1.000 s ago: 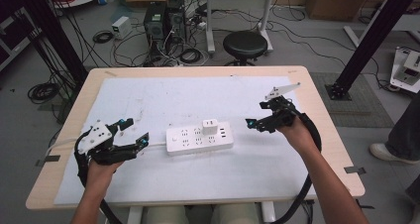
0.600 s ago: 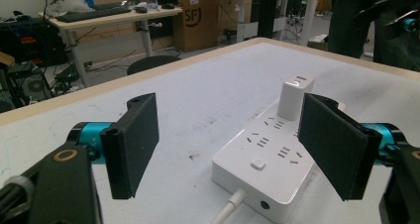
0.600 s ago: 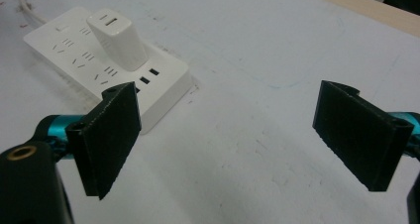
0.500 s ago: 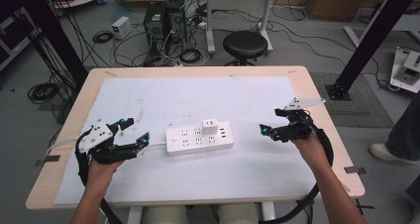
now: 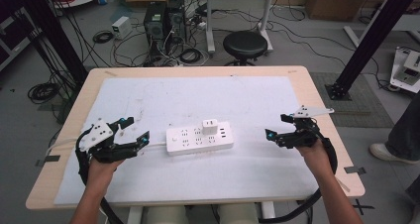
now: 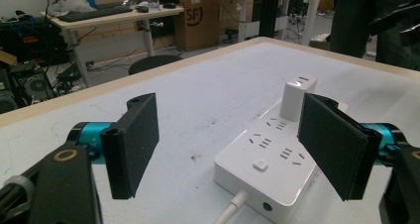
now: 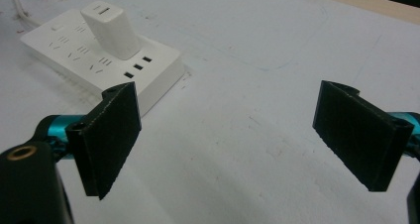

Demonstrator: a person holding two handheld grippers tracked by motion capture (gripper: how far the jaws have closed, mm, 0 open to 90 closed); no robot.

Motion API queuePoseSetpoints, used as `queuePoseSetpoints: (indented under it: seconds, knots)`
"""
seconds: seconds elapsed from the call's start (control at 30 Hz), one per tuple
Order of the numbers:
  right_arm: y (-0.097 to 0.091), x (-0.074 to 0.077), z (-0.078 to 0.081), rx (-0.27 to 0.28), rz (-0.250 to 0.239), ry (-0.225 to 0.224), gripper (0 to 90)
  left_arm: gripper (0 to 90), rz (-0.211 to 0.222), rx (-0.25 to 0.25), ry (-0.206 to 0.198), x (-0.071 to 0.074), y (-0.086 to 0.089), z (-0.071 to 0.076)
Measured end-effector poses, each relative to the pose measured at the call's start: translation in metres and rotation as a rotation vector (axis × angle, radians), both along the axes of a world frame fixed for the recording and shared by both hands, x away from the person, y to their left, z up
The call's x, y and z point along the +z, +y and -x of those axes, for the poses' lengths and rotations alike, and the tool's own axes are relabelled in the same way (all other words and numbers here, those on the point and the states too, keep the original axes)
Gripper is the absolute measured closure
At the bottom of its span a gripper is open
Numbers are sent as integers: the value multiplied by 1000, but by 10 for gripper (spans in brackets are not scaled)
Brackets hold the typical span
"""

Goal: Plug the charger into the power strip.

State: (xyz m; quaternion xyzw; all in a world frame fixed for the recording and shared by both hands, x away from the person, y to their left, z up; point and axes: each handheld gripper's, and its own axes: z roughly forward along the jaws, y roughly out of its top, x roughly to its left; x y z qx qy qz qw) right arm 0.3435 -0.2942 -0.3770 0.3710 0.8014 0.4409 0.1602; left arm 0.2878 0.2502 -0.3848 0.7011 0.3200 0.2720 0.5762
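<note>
Both claws held apart, empty: left claw (image 5: 134, 133) near the power strip (image 5: 199, 139), right claw (image 5: 277, 127) well apart. Risked dragging the strip while pulling the charger (image 5: 211, 126).

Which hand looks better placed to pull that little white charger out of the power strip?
Probably the right. The charger stands toward the power strip's right end, nearer the right gripper. The left gripper, open beside the cord end, seems better placed to steady the strip.
</note>
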Motion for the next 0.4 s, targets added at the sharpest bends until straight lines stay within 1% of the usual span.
queuePoseSetpoints:
  seconds: [0.3,0.33,0.4]
  knots:
    - [-2,-2,1,-7,-8,3,116,240,2,1,-4,0,1,0]
    - [-3,-3,1,-3,-10,-4,116,240,3,2,-5,0,1,0]
    - [-3,-3,2,-10,-14,1,116,240,5,3,-4,-1,1,0]
